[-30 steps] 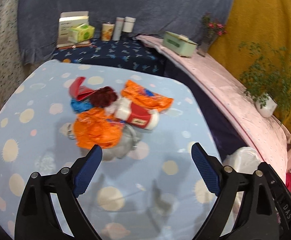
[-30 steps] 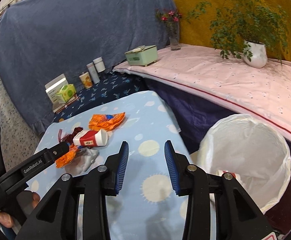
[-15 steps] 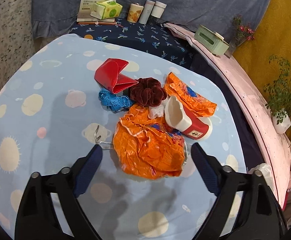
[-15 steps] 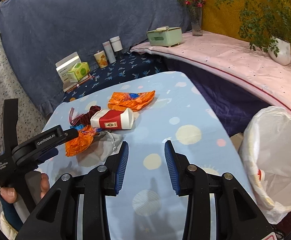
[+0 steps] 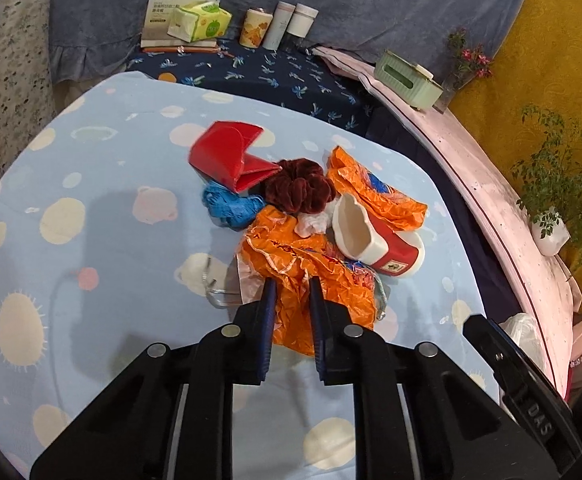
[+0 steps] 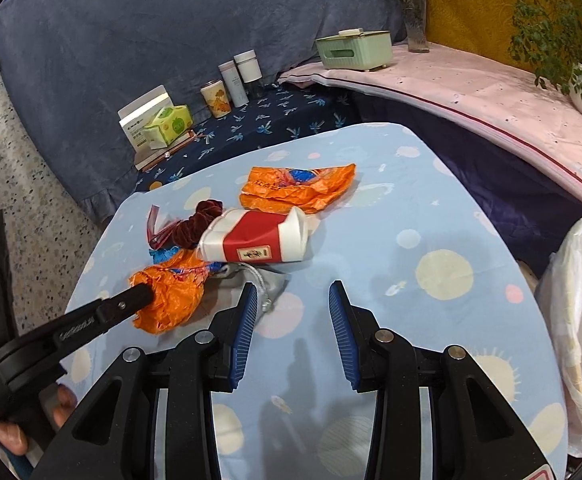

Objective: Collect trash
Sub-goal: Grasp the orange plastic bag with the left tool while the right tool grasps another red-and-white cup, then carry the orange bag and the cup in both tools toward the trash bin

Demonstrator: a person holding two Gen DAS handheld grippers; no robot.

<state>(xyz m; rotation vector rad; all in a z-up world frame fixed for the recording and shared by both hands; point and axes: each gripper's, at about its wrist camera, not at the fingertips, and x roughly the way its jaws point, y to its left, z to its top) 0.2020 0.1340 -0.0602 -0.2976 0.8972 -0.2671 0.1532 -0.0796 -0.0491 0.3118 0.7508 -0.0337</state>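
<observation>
A pile of trash lies on the light blue spotted table (image 5: 103, 264). It holds a crumpled orange wrapper (image 5: 331, 280) (image 6: 171, 296), a second orange wrapper (image 5: 375, 196) (image 6: 295, 188), a red-and-white paper cup (image 5: 387, 248) (image 6: 255, 240) on its side, a dark red scrunchie (image 5: 299, 186), a red pouch (image 5: 231, 156) and a blue tangle (image 5: 231, 204). My left gripper (image 5: 292, 286) (image 6: 143, 294) is closing, its jaws pinching the near orange wrapper. My right gripper (image 6: 293, 296) hovers open over the cloth just right of a grey drawstring pouch (image 6: 269, 286), nothing between its fingers.
A bin lined with a white bag (image 6: 579, 300) (image 5: 523, 328) stands off the table's right edge. Behind the table are a tissue pack (image 5: 201, 20), cans (image 5: 277, 26), a green box (image 5: 407, 80), a vase (image 6: 415, 24) and a potted plant (image 5: 551, 232).
The left gripper moved forward and down to the pile and its jaws closed from wide apart onto the orange wrapper. The right gripper swung left toward the pile, staying equally open.
</observation>
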